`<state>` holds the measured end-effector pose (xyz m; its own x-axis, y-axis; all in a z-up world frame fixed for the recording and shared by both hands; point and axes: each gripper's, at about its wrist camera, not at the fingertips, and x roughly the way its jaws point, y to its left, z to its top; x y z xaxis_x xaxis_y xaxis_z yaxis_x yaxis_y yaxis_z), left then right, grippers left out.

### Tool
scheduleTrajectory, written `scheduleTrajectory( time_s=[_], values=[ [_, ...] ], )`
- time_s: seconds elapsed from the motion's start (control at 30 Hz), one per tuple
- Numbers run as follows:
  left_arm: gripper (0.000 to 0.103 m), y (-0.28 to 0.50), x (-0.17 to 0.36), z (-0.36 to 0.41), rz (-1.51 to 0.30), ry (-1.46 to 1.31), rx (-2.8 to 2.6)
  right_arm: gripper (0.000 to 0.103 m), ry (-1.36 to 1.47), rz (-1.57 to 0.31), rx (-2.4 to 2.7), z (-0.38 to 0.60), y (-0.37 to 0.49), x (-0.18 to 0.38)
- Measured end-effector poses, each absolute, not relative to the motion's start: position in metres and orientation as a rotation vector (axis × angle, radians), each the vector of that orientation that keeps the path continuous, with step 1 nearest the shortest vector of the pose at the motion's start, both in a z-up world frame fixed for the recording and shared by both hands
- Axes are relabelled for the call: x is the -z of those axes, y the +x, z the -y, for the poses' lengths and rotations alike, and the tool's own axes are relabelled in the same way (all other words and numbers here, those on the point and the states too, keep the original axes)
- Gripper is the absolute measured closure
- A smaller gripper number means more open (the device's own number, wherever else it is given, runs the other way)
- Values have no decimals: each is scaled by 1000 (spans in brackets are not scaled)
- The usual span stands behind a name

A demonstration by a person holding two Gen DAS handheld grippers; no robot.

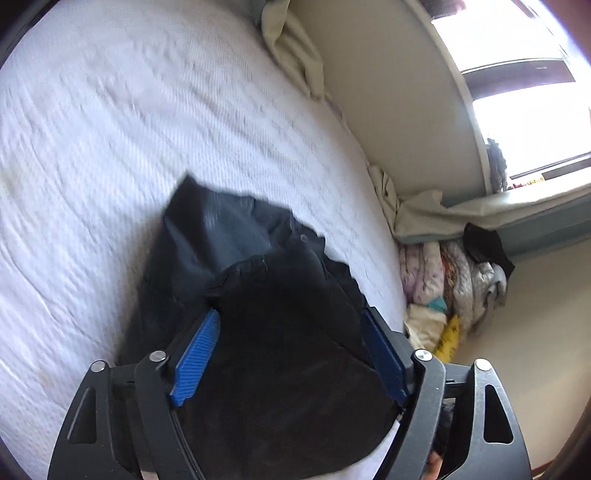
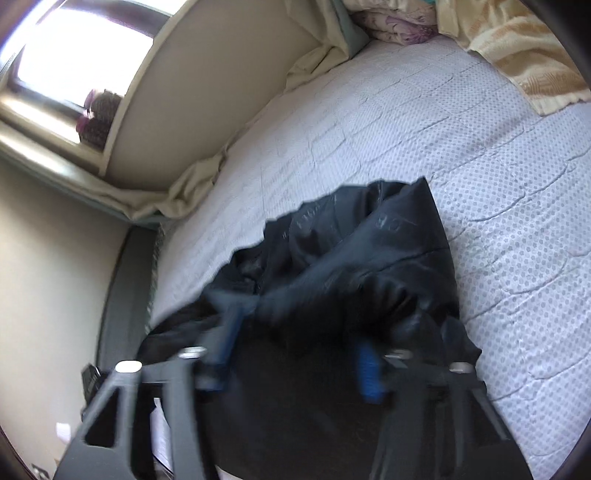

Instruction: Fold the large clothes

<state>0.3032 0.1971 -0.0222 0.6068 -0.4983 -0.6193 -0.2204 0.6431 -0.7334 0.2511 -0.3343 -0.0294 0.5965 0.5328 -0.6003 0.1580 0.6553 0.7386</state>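
2 grippers work over 1 dark garment (image 1: 236, 258) that lies bunched on a white bedspread (image 1: 110, 147).

Left wrist view:
- The left gripper (image 1: 291, 354) fills the lower part of the frame, with its jaws spread wide apart.
- The blue pads (image 1: 195, 358) are visible at lower centre, 1 on each side of the black fabric.
- Fabric lies between the jaws, but the pads do not press on it.
- The garment runs from the lower centre up toward the middle of the frame, ending in a corner.
- A pile of mixed laundry (image 1: 443, 288) sits at the right edge of the bed, below a bright window (image 1: 517, 92) at the upper right.
- A cream sheet (image 1: 295, 48) is bunched against the wall at the top centre.

Right wrist view:
- The right gripper (image 2: 295, 369) sits at the bottom of the frame and is blurred.
- Its jaws stand apart, with dark fabric between them; the pads appear clear of it.
- The garment occupies the centre and lower centre, resting on the bedspread with 1 corner pointing toward the upper right.
- A yellow patterned towel (image 2: 524, 59) lies at the upper right.
- A folded floral cloth (image 2: 399, 22) lies at the top centre.
- The window appears at the upper left.
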Motion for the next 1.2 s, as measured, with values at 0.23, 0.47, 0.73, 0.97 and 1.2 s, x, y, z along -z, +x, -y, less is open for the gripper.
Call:
scheduleTrajectory(
  time_s=[0.23, 0.47, 0.73, 0.97, 1.2],
  values=[
    [18, 303, 20, -196, -923, -755, 126, 31, 771, -836, -205, 348, 244, 2],
    [19, 308, 35, -182, -953, -649, 88, 31, 637, -862, -119, 353, 241, 2],
    [72, 312, 53, -161, -1016, -571, 135, 36, 581, -958, -120, 344, 255, 34],
    [89, 303, 49, -169, -1012, -575, 84, 89, 500, -982, -54, 333, 255, 37],
    [87, 310, 82, -172, -1093, -623, 60, 90, 534, -1079, -2, 334, 262, 73]
  ],
)
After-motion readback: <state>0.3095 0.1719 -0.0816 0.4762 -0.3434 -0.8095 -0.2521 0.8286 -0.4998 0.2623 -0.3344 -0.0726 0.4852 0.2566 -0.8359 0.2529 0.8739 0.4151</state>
